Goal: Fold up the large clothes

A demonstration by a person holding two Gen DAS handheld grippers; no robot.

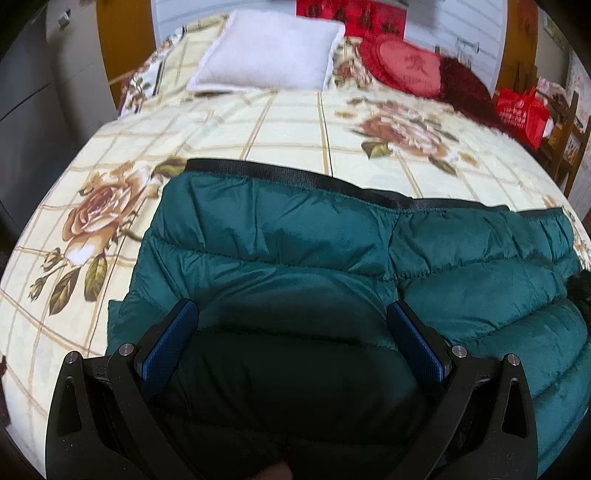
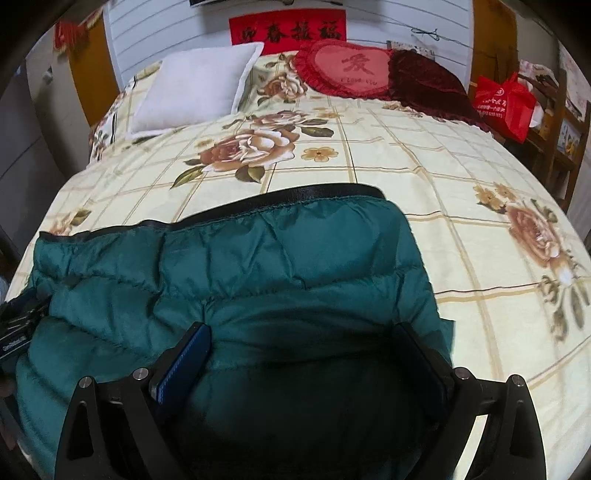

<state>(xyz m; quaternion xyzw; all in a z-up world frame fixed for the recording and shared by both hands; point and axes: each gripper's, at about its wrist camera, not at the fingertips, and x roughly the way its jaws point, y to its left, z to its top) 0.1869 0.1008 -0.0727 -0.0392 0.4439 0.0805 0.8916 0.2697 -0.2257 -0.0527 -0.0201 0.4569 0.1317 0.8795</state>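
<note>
Left gripper (image 1: 291, 314): blue-padded fingers (image 1: 173, 339) spread wide, nothing between the pads; the green puffer jacket (image 1: 295, 236) fills the gap beneath them. Whether the pads press into the fabric I cannot tell.

Right gripper (image 2: 301, 338): fingers (image 2: 188, 362) likewise spread apart, holding nothing, with the jacket (image 2: 236, 266) in shadow under them.

Jacket lies flat on the bed, quilted in horizontal bands, black trim (image 1: 295, 177) along its far edge at 12 o'clock from both sets of fingers.

Bed: cream bedspread (image 1: 288, 125) with a tan grid and large brown roses. At the head, a white pillow (image 1: 269, 55) at 12 o'clock in the left view, 11 o'clock in the right. Beside it a red heart cushion (image 2: 351, 68) and a dark red cushion (image 2: 428, 77), touching each other. White slatted headboard (image 2: 155, 26) behind them, with a red banner (image 2: 288, 31) on it.

Room: orange-brown panels either side of the headboard; a red bag (image 2: 506, 99) on a wooden shelf unit at 2 o'clock.

Left view alone: the jacket's left edge, and a rose (image 1: 99, 214) at 10 o'clock. It is blurred at the cushions.

Right view alone: the jacket's right edge, the banner's characters sharp, the cushion's lettering, and the other gripper's dark body (image 2: 18, 328) at 9 o'clock.
</note>
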